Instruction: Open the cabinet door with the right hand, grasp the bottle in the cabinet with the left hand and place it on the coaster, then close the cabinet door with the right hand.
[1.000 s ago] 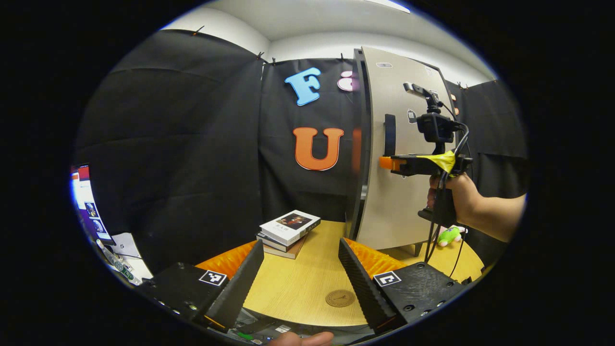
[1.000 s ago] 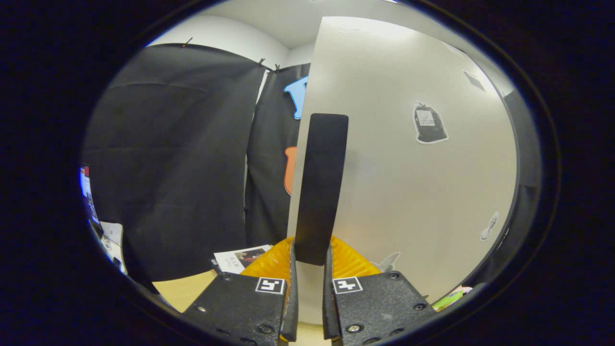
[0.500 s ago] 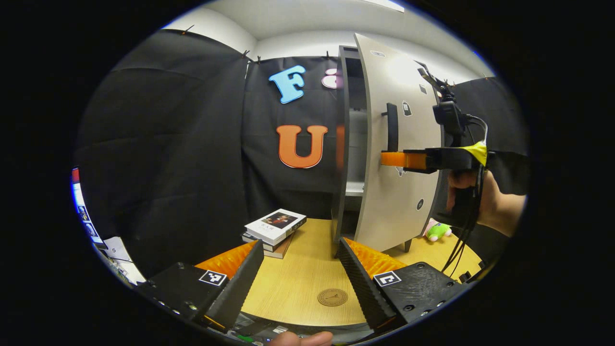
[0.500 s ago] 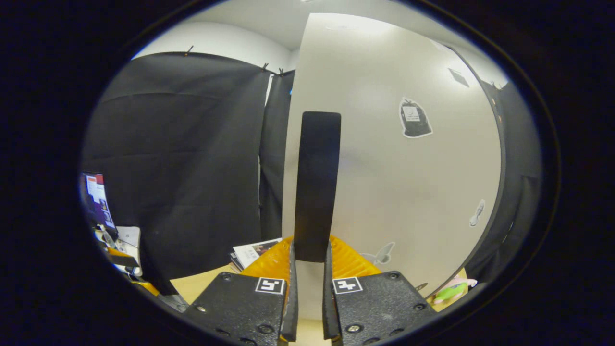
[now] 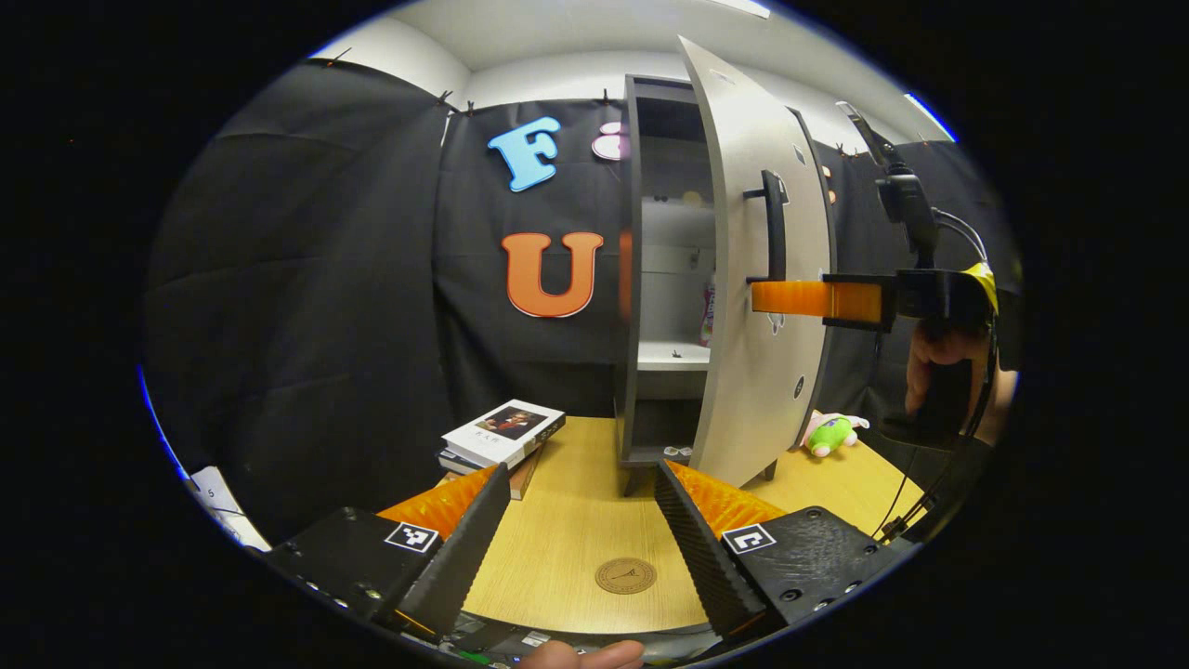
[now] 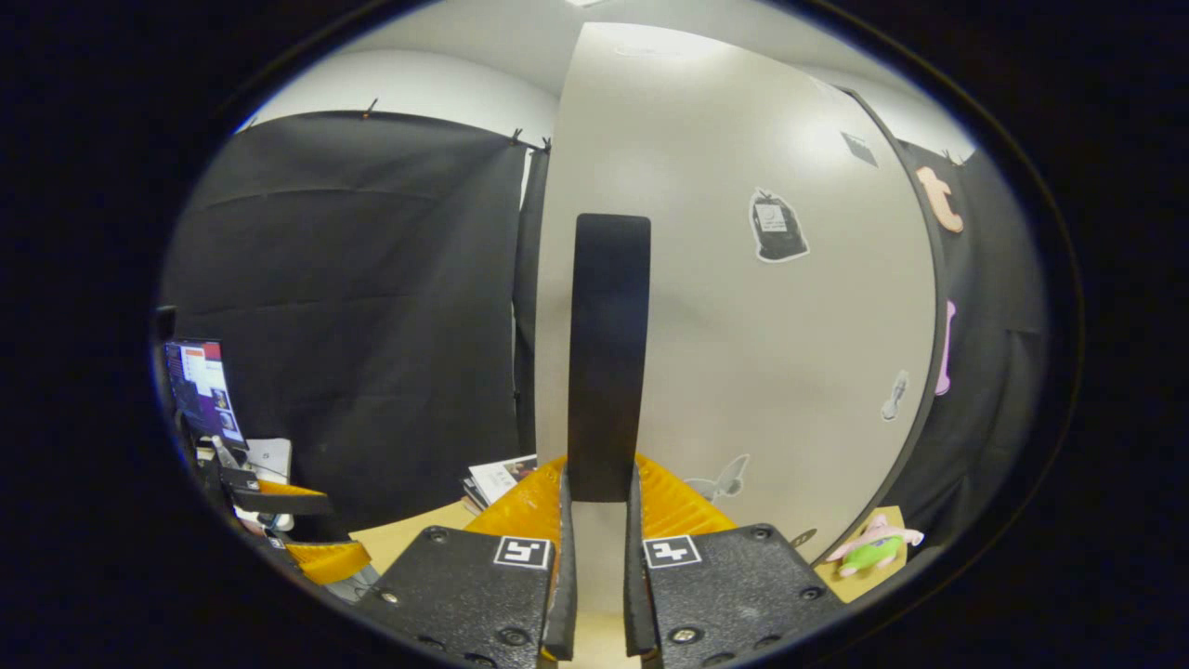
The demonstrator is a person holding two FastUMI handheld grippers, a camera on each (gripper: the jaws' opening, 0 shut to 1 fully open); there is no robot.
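Swinging the cabinet door (image 5: pixel 757 307) outward, you have it roughly half open now, where a second ago it stood almost closed; the change exposes the cabinet (image 5: pixel 655 279) interior to the left gripper view. Your right gripper (image 6: pixel 599 497) has its fingers clamped together on the lower end of the door handle (image 6: pixel 608 353), which runs vertically up the door face. Your left gripper (image 5: pixel 581 506) hovers low over the worktop (image 5: pixel 576 539), fingers apart and holding nothing.

The bottle (image 5: pixel 708 314) stands on the middle shelf (image 5: pixel 673 355) inside the cabinet, partly masked by the door edge. It appears upright, long axis vertical, though the sliver on view is too narrow to confirm its top or which way it faces. The coaster (image 5: pixel 625 575) lies flat on the worktop between the left fingers, well apart from the cabinet.

Judgement: the opening step is nearly done. The door likely needs further swing before your left gripper has an unobstructed line to the bottle.
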